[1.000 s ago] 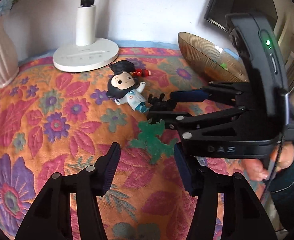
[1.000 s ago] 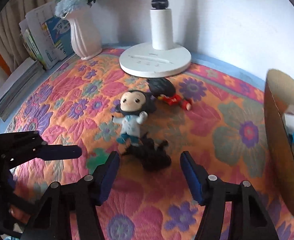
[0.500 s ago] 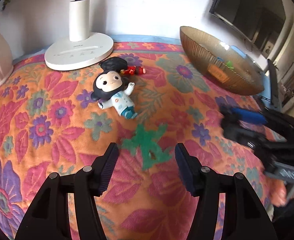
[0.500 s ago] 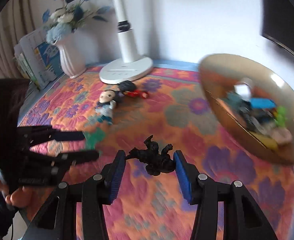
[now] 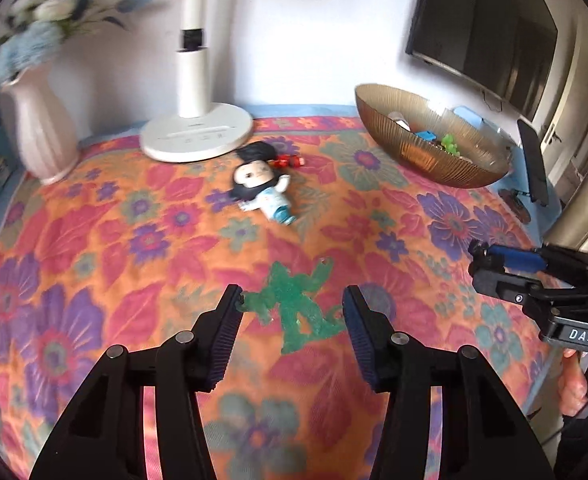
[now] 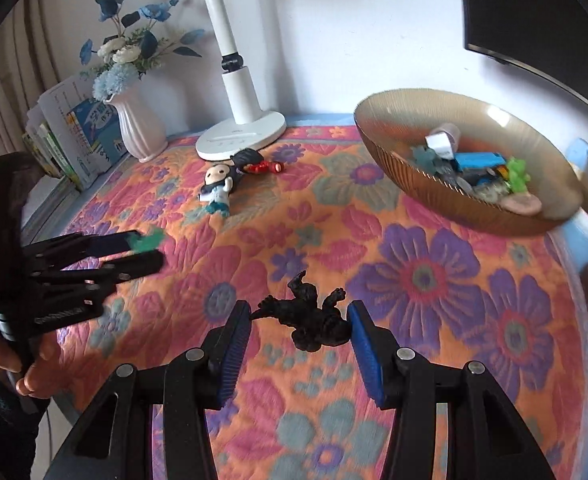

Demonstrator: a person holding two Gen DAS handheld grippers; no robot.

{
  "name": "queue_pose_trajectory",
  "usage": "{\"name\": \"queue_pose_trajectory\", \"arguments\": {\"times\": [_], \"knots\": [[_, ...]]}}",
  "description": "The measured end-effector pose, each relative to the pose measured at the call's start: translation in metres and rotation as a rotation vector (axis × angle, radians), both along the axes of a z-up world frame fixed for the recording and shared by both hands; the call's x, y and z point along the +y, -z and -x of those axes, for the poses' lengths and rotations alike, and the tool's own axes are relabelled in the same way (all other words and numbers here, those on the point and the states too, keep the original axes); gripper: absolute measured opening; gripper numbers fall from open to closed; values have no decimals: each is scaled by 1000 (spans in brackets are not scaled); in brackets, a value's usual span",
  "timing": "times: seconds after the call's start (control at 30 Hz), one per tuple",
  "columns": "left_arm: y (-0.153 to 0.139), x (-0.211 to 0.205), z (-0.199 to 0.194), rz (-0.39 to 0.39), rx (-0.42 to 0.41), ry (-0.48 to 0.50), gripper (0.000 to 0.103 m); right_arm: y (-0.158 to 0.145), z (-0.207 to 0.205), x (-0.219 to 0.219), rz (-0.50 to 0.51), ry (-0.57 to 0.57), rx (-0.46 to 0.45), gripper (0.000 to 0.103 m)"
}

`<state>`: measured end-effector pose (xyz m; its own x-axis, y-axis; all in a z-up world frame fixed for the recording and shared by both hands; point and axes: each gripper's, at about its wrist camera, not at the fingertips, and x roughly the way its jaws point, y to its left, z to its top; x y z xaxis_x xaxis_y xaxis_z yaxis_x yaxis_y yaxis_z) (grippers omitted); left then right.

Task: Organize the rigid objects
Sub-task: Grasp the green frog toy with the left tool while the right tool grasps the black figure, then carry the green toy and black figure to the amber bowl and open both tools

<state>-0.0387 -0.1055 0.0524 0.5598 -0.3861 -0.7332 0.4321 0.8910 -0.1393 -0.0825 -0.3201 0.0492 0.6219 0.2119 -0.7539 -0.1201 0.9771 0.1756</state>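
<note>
A green toy figure (image 5: pixel 294 304) sits between the pads of my left gripper (image 5: pixel 291 300), whose jaws are closing on it; both pads touch it. In the right wrist view the left gripper (image 6: pixel 149 248) holds the green figure (image 6: pixel 147 242) just above the cloth. My right gripper (image 6: pixel 300 312) is shut on a black toy figure (image 6: pixel 310 320) and holds it over the flowered cloth (image 6: pixel 414 276). A brown ribbed bowl (image 6: pixel 474 208) with several small toys stands at the back right. A doll (image 5: pixel 261 188) and a red toy car (image 5: pixel 289 160) lie near the lamp base.
A white lamp (image 5: pixel 195 136) stands at the back by the wall. A pink vase (image 6: pixel 137 128) with blue flowers and a stack of books (image 6: pixel 73 136) are at the back left. A dark screen (image 5: pixel 486 28) hangs on the right wall, above a phone (image 5: pixel 532 164).
The right gripper shut on the black figure beside the doll and carried it rightward, nearer the bowl. The left gripper's jaws narrowed onto the green figure and it pulled back and up.
</note>
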Motion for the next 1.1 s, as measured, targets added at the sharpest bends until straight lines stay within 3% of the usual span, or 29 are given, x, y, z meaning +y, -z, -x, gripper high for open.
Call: {"name": "queue_pose_trajectory", "arguments": {"times": [0.1,0.23,0.27,0.33,0.47,0.53,0.63,0.77,0.87,1.0,1.1], "knots": [[0,17,11,-15,-22,-47,49,2,14,4,-38,3,-9,49],[9,30,14,5,-16,-94,50,16,15,8,-12,47,5,49],[11,33,15,7,-23,-106,50,20,16,6,-39,46,23,51],[16,37,15,10,-18,-122,50,29,22,3,-76,52,58,70],[26,44,13,25,9,-137,51,36,46,-3,-103,35,48,71],[23,41,16,18,-25,-125,52,37,53,-3,-104,33,45,72],[25,33,18,-24,-39,-99,52,34,53,6,-76,37,33,72],[25,27,21,-51,-59,-77,52,30,51,23,52,53,-3,71],[25,28,21,-55,-68,-90,52,33,53,18,77,75,-7,67],[23,31,22,-61,-88,-129,52,42,54,7,-10,94,10,64],[23,32,22,-65,-90,-134,52,40,54,15,21,98,-8,42]]}}
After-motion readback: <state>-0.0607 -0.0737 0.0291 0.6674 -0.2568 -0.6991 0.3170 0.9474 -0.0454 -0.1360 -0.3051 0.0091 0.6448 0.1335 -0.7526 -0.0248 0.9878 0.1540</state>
